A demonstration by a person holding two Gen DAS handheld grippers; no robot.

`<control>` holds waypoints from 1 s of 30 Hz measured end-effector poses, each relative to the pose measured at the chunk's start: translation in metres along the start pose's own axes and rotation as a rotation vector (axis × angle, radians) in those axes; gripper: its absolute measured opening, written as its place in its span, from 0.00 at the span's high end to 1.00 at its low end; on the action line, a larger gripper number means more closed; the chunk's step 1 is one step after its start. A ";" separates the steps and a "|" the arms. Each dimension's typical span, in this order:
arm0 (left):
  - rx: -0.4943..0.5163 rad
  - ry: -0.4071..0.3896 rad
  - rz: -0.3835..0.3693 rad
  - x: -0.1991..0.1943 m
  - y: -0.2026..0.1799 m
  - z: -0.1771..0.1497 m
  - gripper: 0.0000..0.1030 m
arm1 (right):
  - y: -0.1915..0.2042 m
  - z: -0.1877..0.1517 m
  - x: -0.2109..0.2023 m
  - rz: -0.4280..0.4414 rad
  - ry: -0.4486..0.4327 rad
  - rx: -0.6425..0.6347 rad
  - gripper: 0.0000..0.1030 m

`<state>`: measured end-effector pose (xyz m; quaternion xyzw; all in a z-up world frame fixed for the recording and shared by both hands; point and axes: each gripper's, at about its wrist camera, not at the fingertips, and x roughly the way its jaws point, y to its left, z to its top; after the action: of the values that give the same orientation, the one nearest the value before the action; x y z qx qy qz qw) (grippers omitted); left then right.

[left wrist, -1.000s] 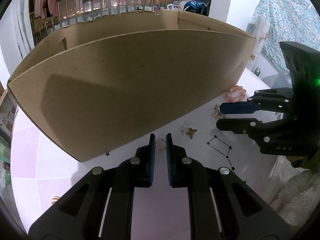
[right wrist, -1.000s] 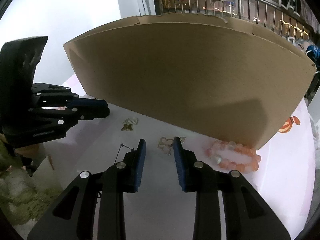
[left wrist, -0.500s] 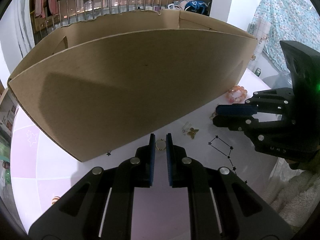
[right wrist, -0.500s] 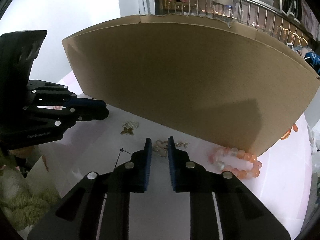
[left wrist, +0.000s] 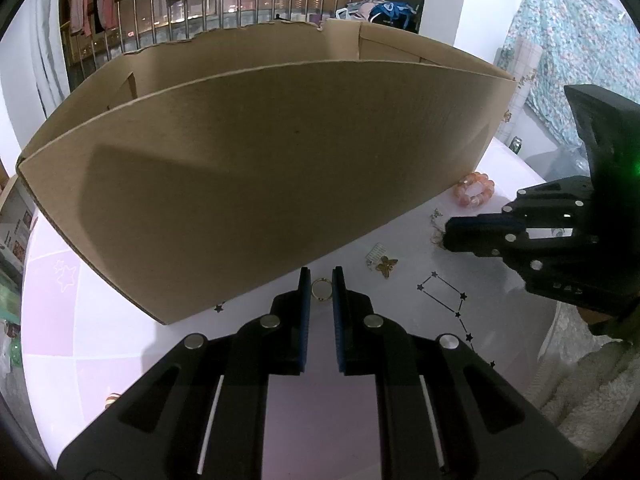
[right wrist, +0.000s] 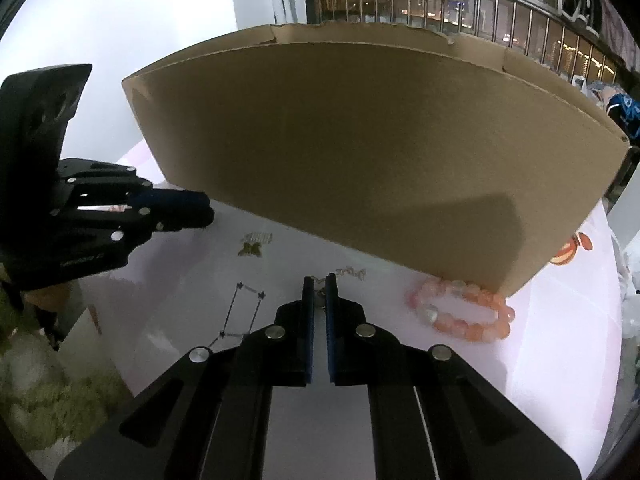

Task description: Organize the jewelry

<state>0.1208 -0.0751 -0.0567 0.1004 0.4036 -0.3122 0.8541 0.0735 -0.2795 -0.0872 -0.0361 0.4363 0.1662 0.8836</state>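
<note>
While both pairs of tongs sat low over the pale lilac desk (left wrist: 100,344), we judged the step to be gripping small pieces before lifting them into the tall brown cardboard box (left wrist: 256,184) along the desk's far side.

The left gripper (left wrist: 321,280) was clamped on a thin gold ring (left wrist: 321,290), close to the box's near wall. A straight, slow lift seemed wise, since so slim a ring could slip.

Just beside it lay a small gold butterfly clip (left wrist: 386,266) with a pale comb.

The right gripper (right wrist: 319,286) had just been closing, and its blue pads pinched a fine gold chain (right wrist: 352,273); lifting gently should keep the trailing end from snagging.

Near the box's right corner rested a pink beaded bracelet (right wrist: 460,310).

We counted one ring, one clip, one chain, one bracelet, one box.
</note>
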 end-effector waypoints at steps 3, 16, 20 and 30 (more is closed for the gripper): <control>0.001 0.001 -0.001 -0.001 0.001 0.001 0.91 | -0.003 -0.002 -0.003 0.006 0.013 0.001 0.95; 0.004 -0.001 0.000 0.000 -0.002 0.001 0.91 | -0.011 -0.007 -0.020 0.020 0.022 0.052 0.93; 0.004 -0.001 0.000 0.000 -0.002 0.000 0.91 | -0.016 -0.001 -0.015 0.009 0.010 0.080 0.93; 0.002 0.001 -0.003 0.003 -0.004 0.001 0.91 | -0.011 0.007 0.004 -0.025 0.014 0.054 0.93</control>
<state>0.1203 -0.0799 -0.0584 0.1009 0.4038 -0.3139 0.8534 0.0848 -0.2870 -0.0866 -0.0187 0.4462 0.1431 0.8832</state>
